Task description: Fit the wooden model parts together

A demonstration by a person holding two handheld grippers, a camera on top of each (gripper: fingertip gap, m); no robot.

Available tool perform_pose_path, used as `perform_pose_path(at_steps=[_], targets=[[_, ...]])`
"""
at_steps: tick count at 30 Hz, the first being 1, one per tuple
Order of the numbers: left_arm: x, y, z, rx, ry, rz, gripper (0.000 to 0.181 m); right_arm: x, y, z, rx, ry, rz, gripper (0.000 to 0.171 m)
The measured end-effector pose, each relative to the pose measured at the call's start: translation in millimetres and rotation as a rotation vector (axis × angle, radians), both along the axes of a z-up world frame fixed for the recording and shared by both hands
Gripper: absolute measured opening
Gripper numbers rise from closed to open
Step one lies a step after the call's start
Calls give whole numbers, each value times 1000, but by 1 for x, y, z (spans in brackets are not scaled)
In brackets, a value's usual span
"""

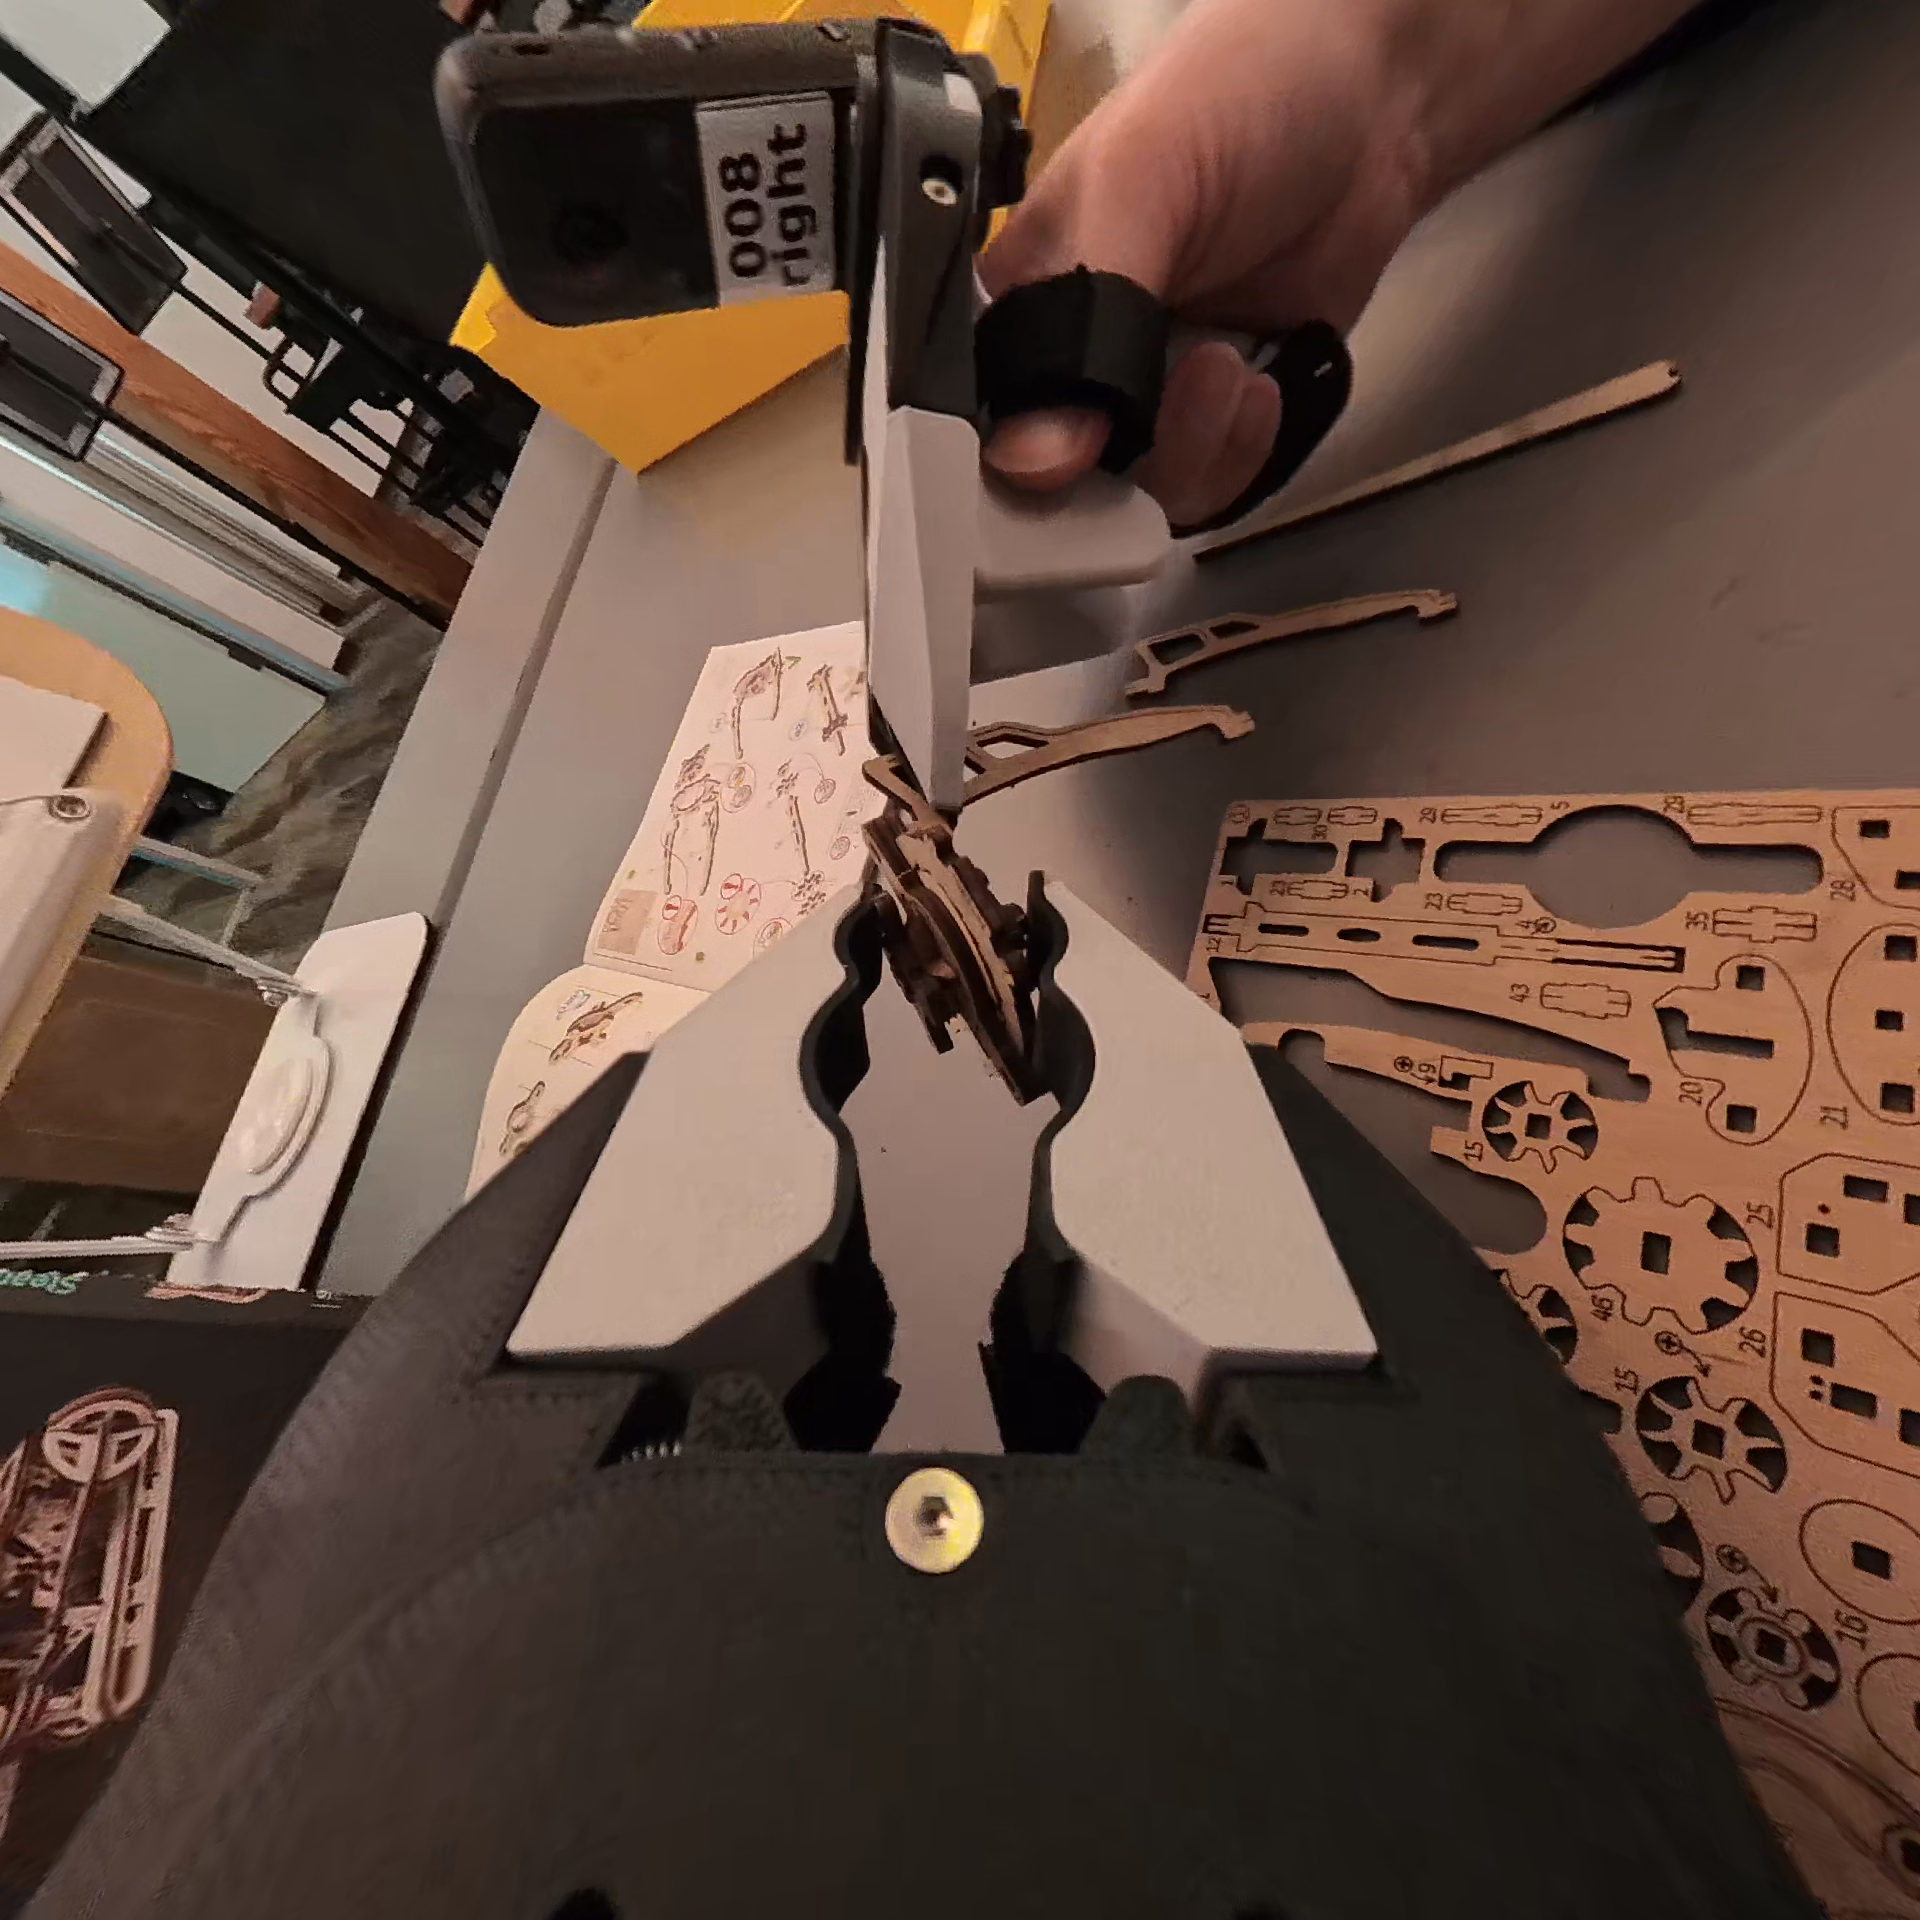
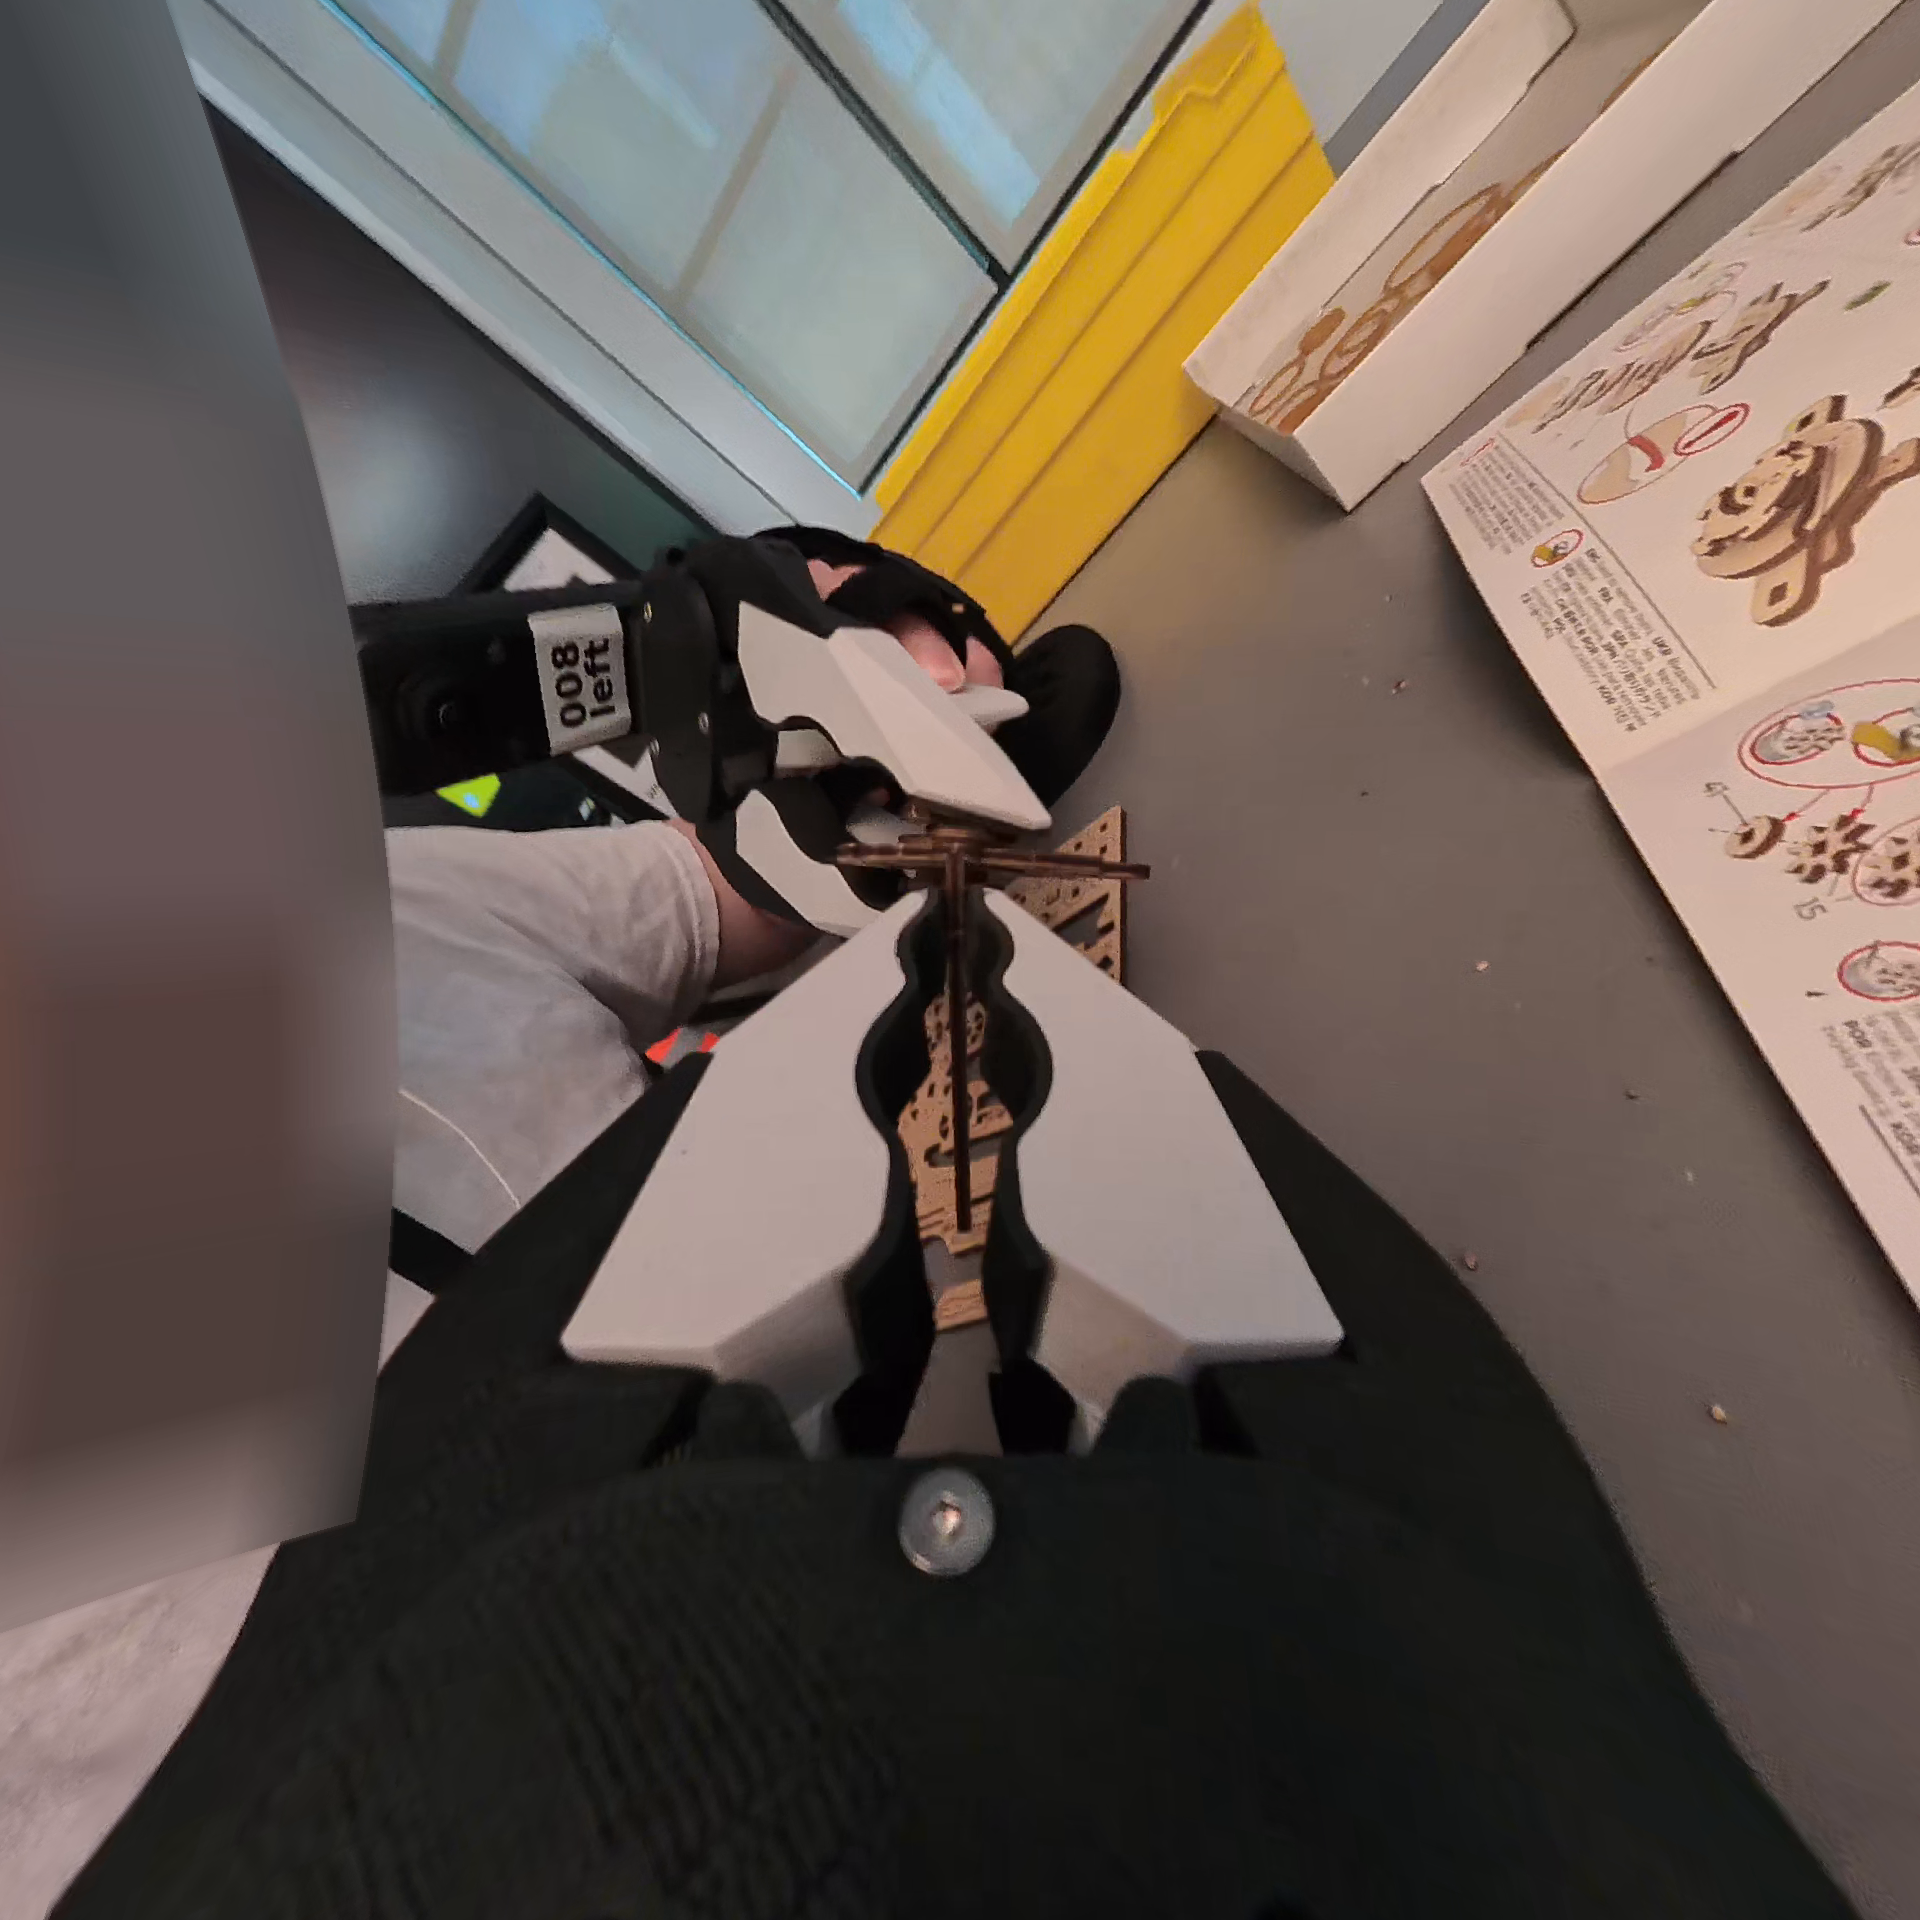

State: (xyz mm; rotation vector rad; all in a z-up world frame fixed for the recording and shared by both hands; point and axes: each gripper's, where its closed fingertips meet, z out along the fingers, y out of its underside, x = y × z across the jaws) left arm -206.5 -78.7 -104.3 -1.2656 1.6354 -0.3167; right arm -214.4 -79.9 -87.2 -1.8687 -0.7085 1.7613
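In the left wrist view my left gripper (image 1: 951, 914) is shut on a small dark wooden gear assembly (image 1: 961, 977), held above the grey table. My right gripper (image 1: 920, 800) comes down from above, shut on a thin flat wooden part (image 1: 891, 777) whose end meets the top of the assembly. In the right wrist view my right gripper (image 2: 956, 906) grips that thin part (image 2: 958, 1049) edge-on. The part's tip touches the assembly (image 2: 997, 864), which is clamped in the left gripper (image 2: 935, 862). A person's hands hold both tools.
A laser-cut wooden sheet (image 1: 1558, 1143) with several gears lies at right. Loose wooden strips (image 1: 1299, 634) lie beyond it. An instruction booklet (image 1: 727, 810) (image 2: 1714, 623), a yellow bin (image 1: 675, 364) (image 2: 1091, 364), a white box (image 2: 1403, 260) and the dark kit box (image 1: 83, 1558) ring the work area. The tips of both grippers are at nearly the same place.
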Motion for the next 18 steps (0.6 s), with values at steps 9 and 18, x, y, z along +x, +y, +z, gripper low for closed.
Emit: perform_pose_path(at_steps=[9, 18], targets=[[-1, -7, -10, 17, 63, -40, 25, 0, -8, -9, 3, -81, 69, 0], [1, -5, -10, -25, 49, -26, 26, 2, -5, -9, -180, -11, 84, 0]])
